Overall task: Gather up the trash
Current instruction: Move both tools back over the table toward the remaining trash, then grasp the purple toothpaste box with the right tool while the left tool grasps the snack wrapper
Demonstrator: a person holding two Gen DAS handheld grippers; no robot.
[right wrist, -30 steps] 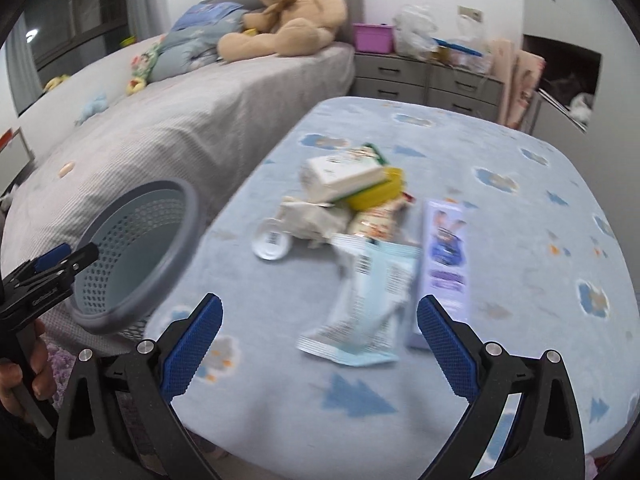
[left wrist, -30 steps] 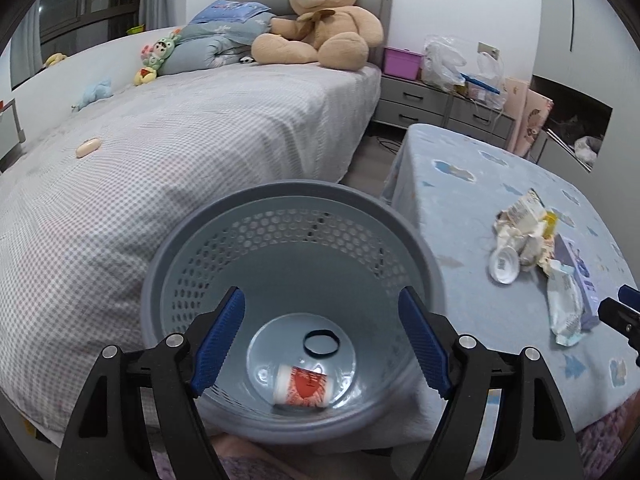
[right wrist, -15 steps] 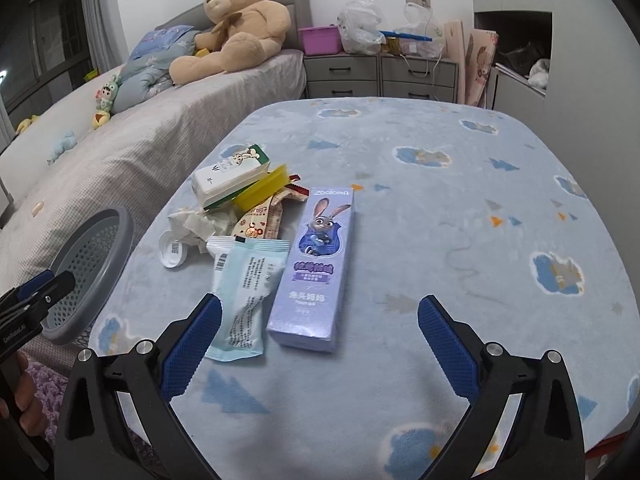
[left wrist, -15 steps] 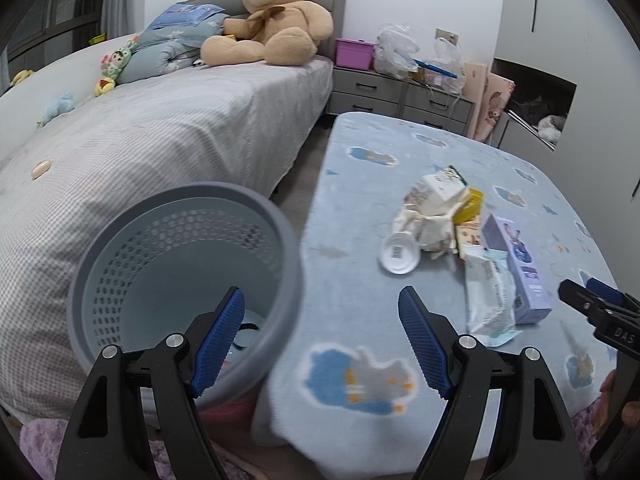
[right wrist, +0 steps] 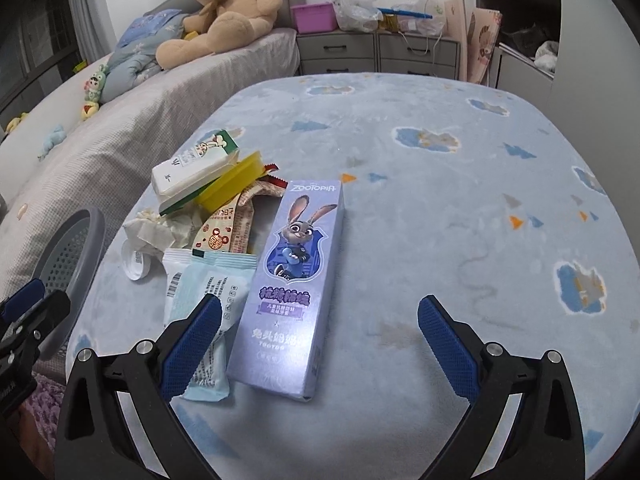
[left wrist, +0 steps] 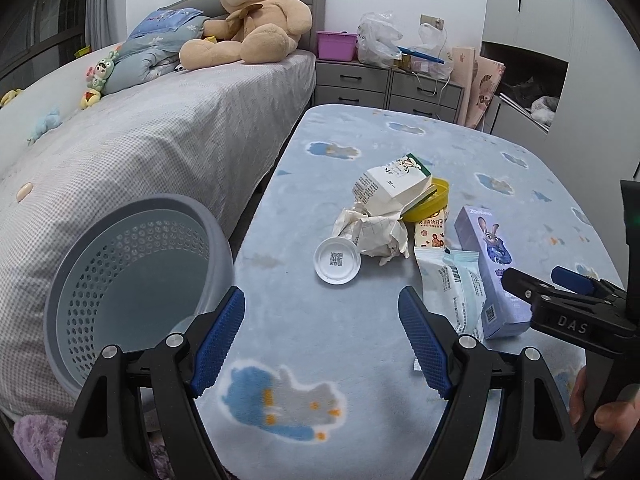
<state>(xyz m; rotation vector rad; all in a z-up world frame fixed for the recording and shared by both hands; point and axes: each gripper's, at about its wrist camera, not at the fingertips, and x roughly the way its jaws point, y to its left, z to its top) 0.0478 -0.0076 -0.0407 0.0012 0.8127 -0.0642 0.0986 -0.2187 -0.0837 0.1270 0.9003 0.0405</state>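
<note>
Grey perforated plastic, round and tall, the waste basket (left wrist: pixel 132 276) stands beside the near corner of the low table covered in pale blue fleece with cloud prints (left wrist: pixel 360 336), between it and the bed with the grey checked cover (left wrist: pixel 160 136). From this angle its floor is hidden, so I cannot tell what it already holds.

All the trash in view is on the table, none of it held. Lying in one loose heap are a white and green paper carton (left wrist: pixel 390 188) resting on a yellow plastic lid (left wrist: pixel 430 202), a crumpled white paper wad (left wrist: pixel 376 230), a round white cap with a printed code (left wrist: pixel 337 260), a beige snack wrapper (left wrist: pixel 430 234), a pale blue and white sachet (right wrist: pixel 204 300) and a long lilac cardboard box with a cartoon rabbit (right wrist: pixel 294 280).

The left gripper (left wrist: pixel 322 336) hovers over bare cloth near the basket, its blue pads spread wide with nothing between them. The right gripper (right wrist: pixel 320 344) is also spread and empty, poised over the near end of the lilac box, one pad above the sachet, touching neither as far as I can see.

Judging by this, the clearing is mostly ahead: every piece on the table is left to lift and drop into the basket, and the lilac box looks the likeliest next pick.
</note>
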